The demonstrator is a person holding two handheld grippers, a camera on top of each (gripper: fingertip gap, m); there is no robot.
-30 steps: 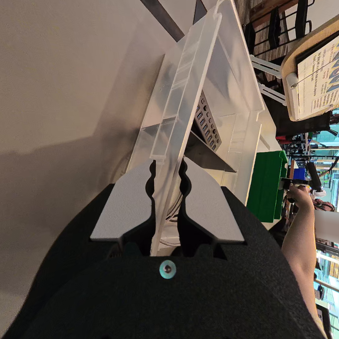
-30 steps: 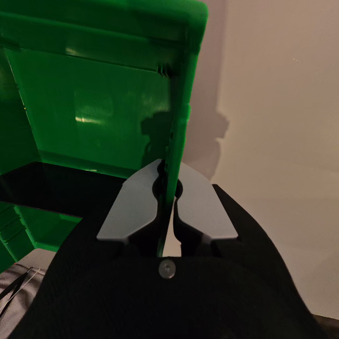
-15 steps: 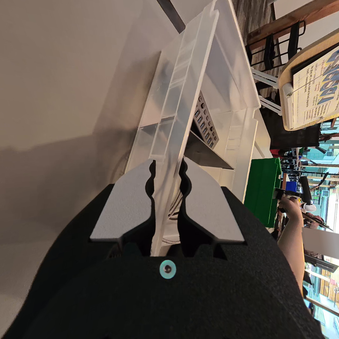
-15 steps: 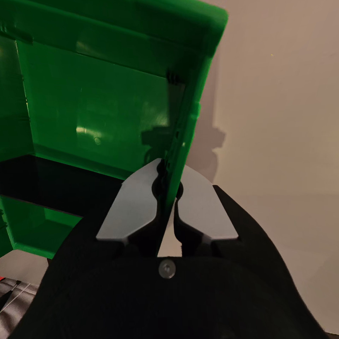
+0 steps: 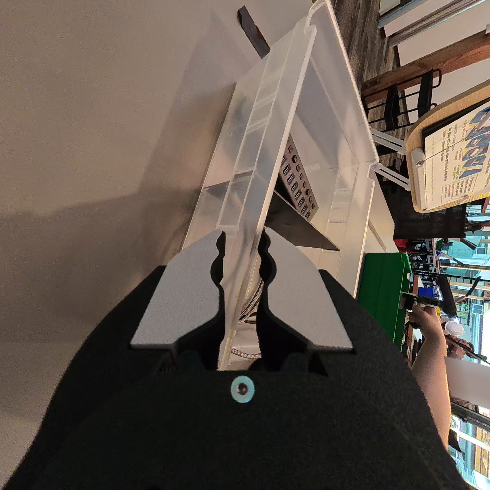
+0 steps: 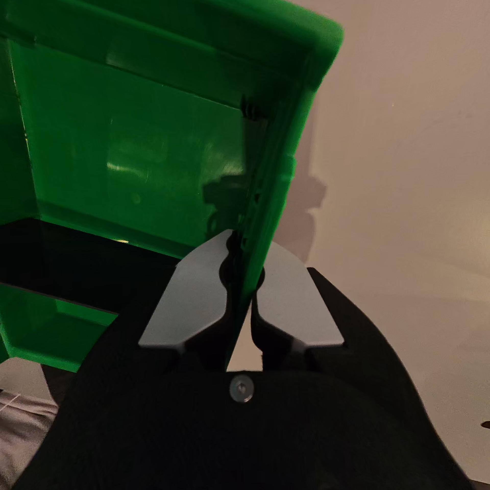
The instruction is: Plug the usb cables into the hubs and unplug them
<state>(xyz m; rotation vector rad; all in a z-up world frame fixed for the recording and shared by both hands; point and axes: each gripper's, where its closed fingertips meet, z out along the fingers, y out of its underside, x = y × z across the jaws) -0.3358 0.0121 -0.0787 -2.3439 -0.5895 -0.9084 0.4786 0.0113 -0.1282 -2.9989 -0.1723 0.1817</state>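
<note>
Beige counter [image 5: 79, 132] fills the background of both wrist views, with chairs, a sign board and a cluttered room seen beyond its edge.

Left tongs [image 5: 241, 238] are clamped on the side wall of a clear bin [image 5: 265, 148], the wall running up between the two jaws. Inside that bin a grey hub [image 5: 299, 180] with a row of blue ports is seen leaning, and a braided cable [image 5: 252, 305] lies on the bin floor just behind the gripped wall. Whether the cable is plugged into anything cannot be told.

Right tongs [image 6: 248, 238] are clamped on the side wall of a green bin [image 6: 148, 148], whose inside appears to hold nothing but a dark divider. From the left wrist view the same green bin [image 5: 379, 291] is seen just beyond the clear one, with a hand [image 5: 424, 323] on the far tool beside it.

No plugging is judged to have begun: both bins are being held by their walls, so the step in hand looks like positioning the containers. For the next move, the bins would need to be set flat on the counter and released, after which the hub and cable could be reached with freed tongs, a plug being taken near its end and lined up squarely with a port.
</note>
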